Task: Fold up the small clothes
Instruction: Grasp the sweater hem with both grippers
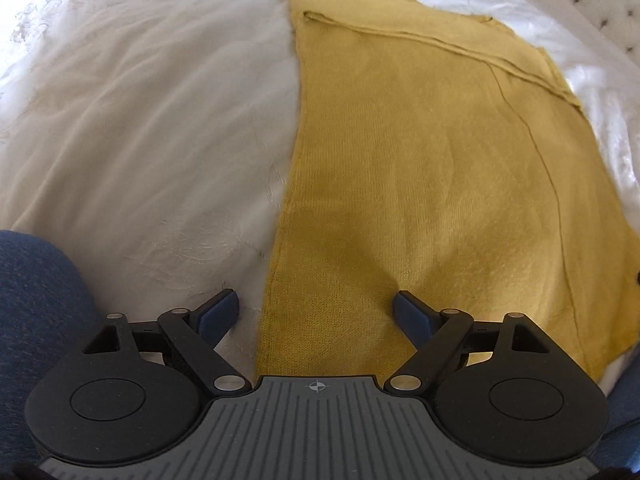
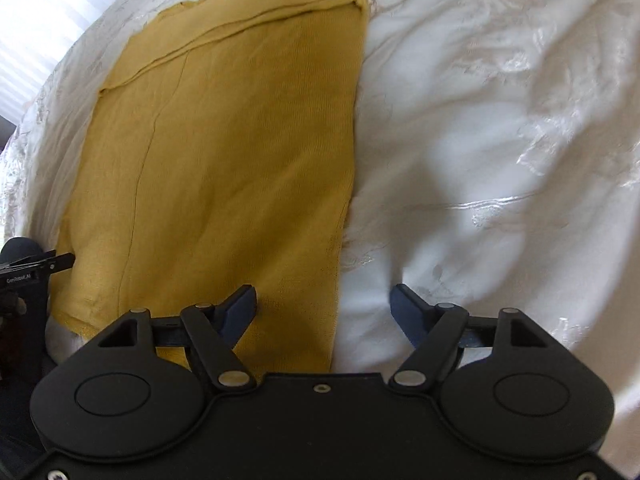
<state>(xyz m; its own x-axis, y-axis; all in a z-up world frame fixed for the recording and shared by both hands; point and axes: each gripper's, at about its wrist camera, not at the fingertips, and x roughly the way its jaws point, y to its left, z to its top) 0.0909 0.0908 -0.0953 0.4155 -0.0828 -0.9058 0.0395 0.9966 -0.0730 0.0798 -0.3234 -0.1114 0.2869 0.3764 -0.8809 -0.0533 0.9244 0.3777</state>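
A mustard-yellow knit garment (image 1: pixel 420 184) lies flat on a white bed cover, folded into a long strip with a folded layer across its far end. My left gripper (image 1: pixel 316 306) is open above the garment's near left edge, holding nothing. The garment also shows in the right wrist view (image 2: pixel 240 160). My right gripper (image 2: pixel 325 304) is open above the garment's near right edge, one finger over the cloth and one over the cover, holding nothing. The left gripper shows at the left edge of the right wrist view (image 2: pixel 36 268).
The white embroidered bed cover (image 1: pixel 140 140) spreads wrinkled around the garment, and in the right wrist view (image 2: pixel 500 160) too. A blue-clad leg (image 1: pixel 36 312) is at the near left. A tufted headboard (image 1: pixel 600 4) is far right. A window blind (image 2: pixel 36 40) is at far left.
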